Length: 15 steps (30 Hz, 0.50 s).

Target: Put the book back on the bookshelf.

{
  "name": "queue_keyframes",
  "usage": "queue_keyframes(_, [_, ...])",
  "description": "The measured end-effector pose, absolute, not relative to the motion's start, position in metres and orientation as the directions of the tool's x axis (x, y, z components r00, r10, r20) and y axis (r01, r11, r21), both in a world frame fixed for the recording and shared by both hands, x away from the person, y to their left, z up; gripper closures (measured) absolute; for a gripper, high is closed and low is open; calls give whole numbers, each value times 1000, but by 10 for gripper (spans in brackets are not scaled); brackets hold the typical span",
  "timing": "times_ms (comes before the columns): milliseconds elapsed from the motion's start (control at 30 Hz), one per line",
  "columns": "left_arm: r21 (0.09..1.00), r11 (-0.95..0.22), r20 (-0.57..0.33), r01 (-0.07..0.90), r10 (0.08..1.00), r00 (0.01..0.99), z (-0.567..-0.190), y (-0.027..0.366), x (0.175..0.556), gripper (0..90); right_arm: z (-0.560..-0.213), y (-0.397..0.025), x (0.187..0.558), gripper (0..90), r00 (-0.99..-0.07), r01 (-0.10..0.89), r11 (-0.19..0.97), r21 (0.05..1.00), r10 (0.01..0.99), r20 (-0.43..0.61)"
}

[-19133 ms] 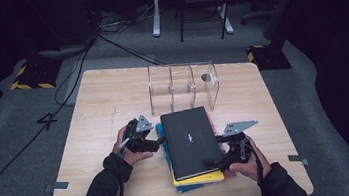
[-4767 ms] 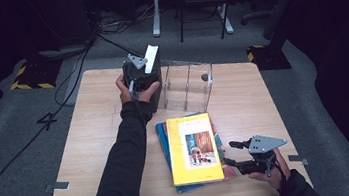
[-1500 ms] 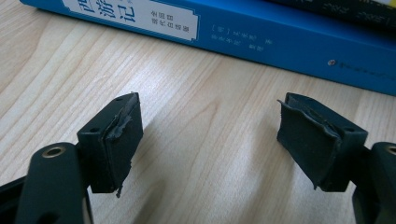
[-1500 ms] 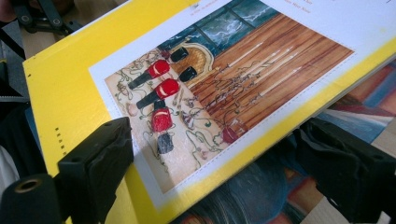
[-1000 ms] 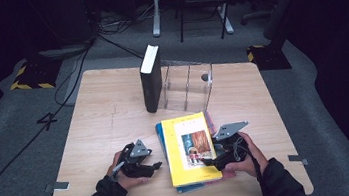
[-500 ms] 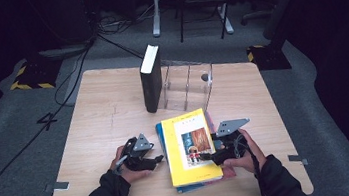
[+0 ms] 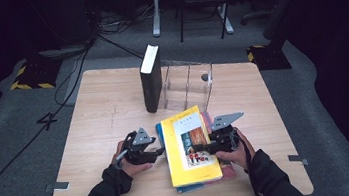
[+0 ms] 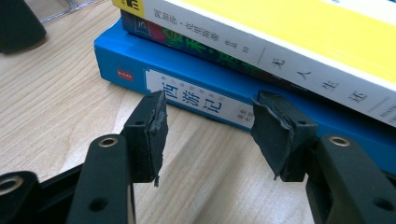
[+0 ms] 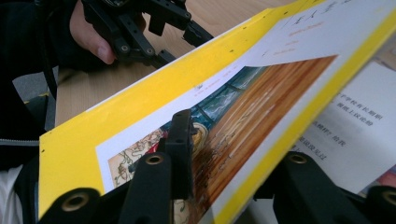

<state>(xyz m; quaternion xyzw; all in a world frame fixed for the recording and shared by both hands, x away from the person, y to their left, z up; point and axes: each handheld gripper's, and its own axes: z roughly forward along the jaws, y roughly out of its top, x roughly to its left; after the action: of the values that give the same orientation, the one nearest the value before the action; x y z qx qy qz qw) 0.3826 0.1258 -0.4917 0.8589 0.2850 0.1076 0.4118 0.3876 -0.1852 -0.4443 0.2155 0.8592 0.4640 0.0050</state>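
A yellow book (image 7: 188, 144) tops a stack that has a blue book (image 8: 196, 93) at the bottom and another book between them. My right gripper (image 7: 200, 149) is shut on the yellow book's (image 9: 154, 102) right edge, one jaw on the cover and one under it, and that edge is tilted up. My left gripper (image 7: 158, 153) is open at the stack's left side. In the left gripper view its fingertips (image 8: 149, 126) sit just short of the blue spine, with the yellow book (image 8: 289, 42) above. A black book (image 7: 151, 78) stands upright against a clear acrylic rack (image 7: 188, 83).
Under the lifted yellow cover lies a book with a white printed cover (image 9: 359, 130). The left gripper (image 9: 140, 28) and a hand appear beyond the yellow book in the right gripper view. Bare wooden table (image 7: 98, 112) lies left of the stack. A chair and cables are on the floor behind.
The left gripper has slid right, up to the stack's left edge. The right gripper has shifted slightly inward and the yellow book's right edge has risen.
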Motion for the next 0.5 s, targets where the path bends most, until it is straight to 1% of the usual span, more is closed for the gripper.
queue_keyframes(200, [777, -492, -48, 391, 574, 818, -488, 123, 388, 481, -443, -183, 383, 749, -920, 330, 467, 820, 355, 167])
queue_keyframes(300, [782, -483, -64, 394, 567, 821, -488, 125, 390, 520, -442, -183, 382, 754, -924, 316, 467, 826, 349, 156])
queue_keyframes(400, [791, -478, -51, 381, 569, 821, -485, 125, 391, 563, -441, -184, 380, 760, -928, 303, 457, 836, 342, 149])
queue_keyframes(500, [806, -457, -59, 375, 568, 821, -480, 127, 393, 565, -438, -185, 377, 766, -933, 282, 442, 851, 334, 136])
